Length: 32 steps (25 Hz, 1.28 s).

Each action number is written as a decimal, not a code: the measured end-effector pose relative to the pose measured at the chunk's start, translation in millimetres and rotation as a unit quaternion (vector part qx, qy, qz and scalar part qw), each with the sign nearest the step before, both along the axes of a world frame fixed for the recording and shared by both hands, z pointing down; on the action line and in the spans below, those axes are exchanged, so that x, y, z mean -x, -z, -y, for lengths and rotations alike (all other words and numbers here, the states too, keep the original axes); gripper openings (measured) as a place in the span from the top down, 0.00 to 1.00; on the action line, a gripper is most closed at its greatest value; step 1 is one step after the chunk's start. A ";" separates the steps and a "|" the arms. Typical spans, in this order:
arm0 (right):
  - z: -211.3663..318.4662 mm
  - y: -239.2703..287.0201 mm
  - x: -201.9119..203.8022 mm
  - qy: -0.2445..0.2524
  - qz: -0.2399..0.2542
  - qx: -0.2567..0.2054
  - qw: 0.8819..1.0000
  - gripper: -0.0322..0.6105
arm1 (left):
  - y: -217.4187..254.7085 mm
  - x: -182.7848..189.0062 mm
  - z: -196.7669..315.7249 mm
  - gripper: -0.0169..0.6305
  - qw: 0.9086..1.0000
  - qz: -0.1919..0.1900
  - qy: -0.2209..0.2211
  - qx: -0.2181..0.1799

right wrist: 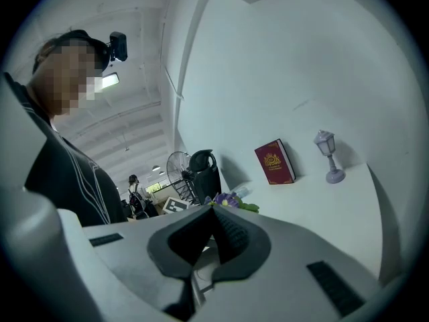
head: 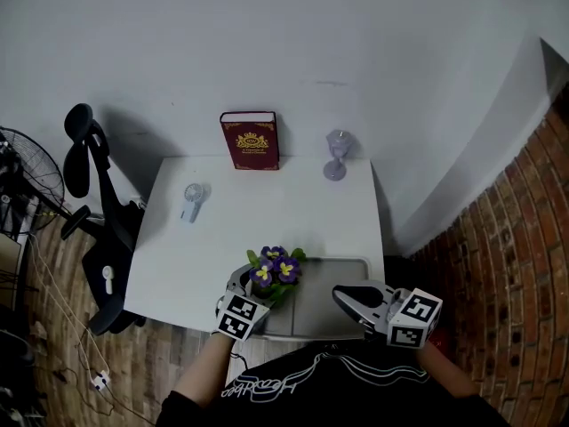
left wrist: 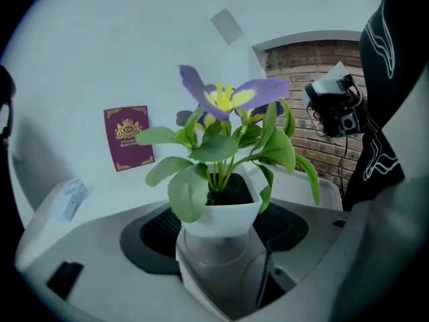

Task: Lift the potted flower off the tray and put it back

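The potted flower has purple blooms and green leaves in a small white pot. It is at the left end of the grey tray, near the table's front edge. My left gripper has the pot between its dark pads, which press on its two sides. I cannot tell whether the pot's base rests on the tray. My right gripper hovers over the tray's right half, its pads together with nothing between them. The right gripper view shows the blooms just past that gripper's tips.
A red book stands against the back wall beside a small lilac lamp. A small white hand-held fan lies at the table's left. An office chair and a floor fan stand left of the table, with a brick wall to the right.
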State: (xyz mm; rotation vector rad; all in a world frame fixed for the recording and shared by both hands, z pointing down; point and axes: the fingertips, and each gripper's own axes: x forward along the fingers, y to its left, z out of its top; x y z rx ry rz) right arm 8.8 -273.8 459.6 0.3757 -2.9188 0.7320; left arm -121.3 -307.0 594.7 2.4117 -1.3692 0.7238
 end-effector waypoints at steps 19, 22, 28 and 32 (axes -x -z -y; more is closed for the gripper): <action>-102.8 5.8 31.2 -0.020 0.008 0.025 0.999 0.95 | 112.4 -5.1 -129.1 0.44 0.995 -0.094 -0.012 -0.039; -126.1 7.1 31.5 -0.022 0.011 0.023 0.999 0.95 | 122.7 -7.0 -155.3 0.44 0.994 -0.105 -0.011 -0.039; -165.2 6.1 26.0 -0.033 0.020 0.028 0.999 0.95 | 130.8 -12.9 -195.2 0.44 0.992 -0.122 -0.012 -0.039; -185.9 5.9 26.6 -0.036 0.026 0.025 0.999 0.95 | 126.5 -14.4 -215.9 0.44 0.992 -0.118 -0.014 -0.035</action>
